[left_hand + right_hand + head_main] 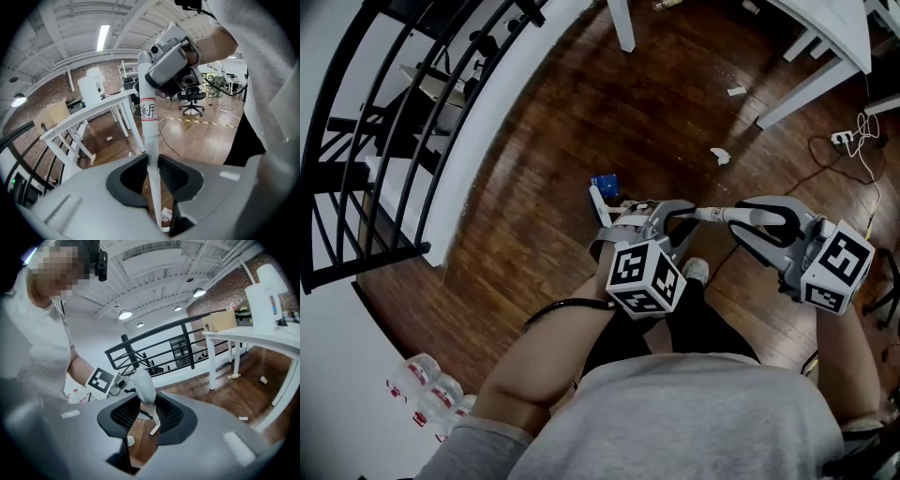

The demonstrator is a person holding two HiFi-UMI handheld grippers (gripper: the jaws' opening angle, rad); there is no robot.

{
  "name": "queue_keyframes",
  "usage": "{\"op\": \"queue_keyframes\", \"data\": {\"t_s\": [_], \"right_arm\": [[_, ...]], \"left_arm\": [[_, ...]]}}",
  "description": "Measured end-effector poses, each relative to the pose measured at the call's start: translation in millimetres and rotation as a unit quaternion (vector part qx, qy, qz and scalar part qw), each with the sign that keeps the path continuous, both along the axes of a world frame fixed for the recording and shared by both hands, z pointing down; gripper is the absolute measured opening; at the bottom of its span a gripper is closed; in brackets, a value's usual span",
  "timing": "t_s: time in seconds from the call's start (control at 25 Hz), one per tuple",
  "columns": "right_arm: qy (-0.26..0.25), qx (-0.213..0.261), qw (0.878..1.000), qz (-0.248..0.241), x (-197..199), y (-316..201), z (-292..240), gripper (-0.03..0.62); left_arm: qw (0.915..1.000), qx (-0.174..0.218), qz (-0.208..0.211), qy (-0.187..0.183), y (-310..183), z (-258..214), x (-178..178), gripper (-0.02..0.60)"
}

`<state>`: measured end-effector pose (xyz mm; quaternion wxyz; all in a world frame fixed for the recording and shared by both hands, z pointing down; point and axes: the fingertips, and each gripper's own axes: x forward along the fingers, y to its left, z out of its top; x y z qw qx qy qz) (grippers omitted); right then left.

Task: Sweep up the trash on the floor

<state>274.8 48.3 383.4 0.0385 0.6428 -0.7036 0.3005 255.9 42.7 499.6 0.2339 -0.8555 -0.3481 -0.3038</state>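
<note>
We see one white broom pole [712, 214], held at two points. Its grey top end [144, 386] is clamped in the right tongs [748, 220]. Lower on the shaft, the left tongs [623, 225] are closed on it as well. The pole's long axis slants from the right tongs down through the left tongs toward the floor on the side away from the counter [825, 37]. There its lower end is lost behind the left tongs, by a small blue thing [605, 184].

Between the two grips the pole carries one label [148, 110] edged by two red bands. It bears two characters: the second looks like "用", the first we cannot read.

We count two white scraps on the dark wood floor. One [721, 156] lies near the counter's legs and the other [736, 91] just beside them. Well apart from the counter, three bottles [427, 384] with red labels lie by the white wall.
</note>
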Motion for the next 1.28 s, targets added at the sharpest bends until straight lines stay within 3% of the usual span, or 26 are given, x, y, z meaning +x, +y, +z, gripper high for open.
{"op": "queue_keyframes", "data": {"t_s": [0.32,0.6,0.8,1.0,1.28], "right_arm": [[0.022,-0.008,0.997,0.073,92.4,99.0,-21.6,0.104],[0.045,-0.019,0.989,0.140,139.1,178.1,-36.6,0.104],[0.056,-0.025,0.980,0.190,152.5,236.1,-41.5,0.104],[0.050,-0.040,0.970,0.236,146.2,287.7,-36.1,0.104],[0.042,-0.040,0.960,0.274,136.7,310.4,-30.7,0.104]], "left_arm": [[0.9979,-0.028,0.045,0.036,103.4,-19.8,95.7,0.078],[0.9914,-0.044,0.109,0.057,188.4,-31.0,147.1,0.077],[0.9832,-0.051,0.164,0.061,250.8,-33.5,162.6,0.077],[0.9706,-0.048,0.231,0.049,300.4,-29.0,155.8,0.077],[0.9589,-0.066,0.274,0.029,321.3,-22.5,144.6,0.078]]}}
